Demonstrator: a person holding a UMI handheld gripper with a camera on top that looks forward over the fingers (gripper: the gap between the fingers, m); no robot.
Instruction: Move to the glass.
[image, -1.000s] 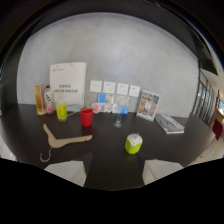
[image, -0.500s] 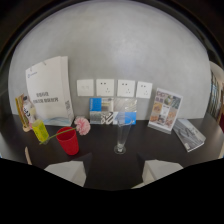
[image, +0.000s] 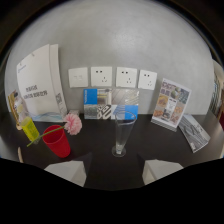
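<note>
Grey plastered wall (image: 120, 45) across the back, dark tabletop (image: 165, 150) below it. Four white socket and switch plates (image: 116, 77) in a row on the wall, just above table level. Large white printed sign (image: 40, 85) leaning upright at the left, taller than anything else on the table. Framed colour leaflet (image: 170, 104) standing at the right, tilted back, with a flat booklet (image: 194, 132) lying beside it toward the table's edge. Blue-and-clear display box (image: 107, 105) against the wall under the sockets, directly behind the glass. Tall clear glass (image: 122, 134), upright on its small foot, standing on the table just ahead of the gripper (image: 112, 172) and roughly centred on the gap between the two pale fingers (image: 67, 172); not touching either one. Fingers spread well apart, nothing between them. Red cup (image: 56, 141) upright to the left of the glass, near the left finger, clear of the glass. Pink flower (image: 73, 123) on a green stem lying across the red cup's rim, the bloom just behind and right of the cup. Yellow-green bottle (image: 29, 128) further left, beside the sign's foot, partly hidden. Small print on sign and leaflet not readable.
</note>
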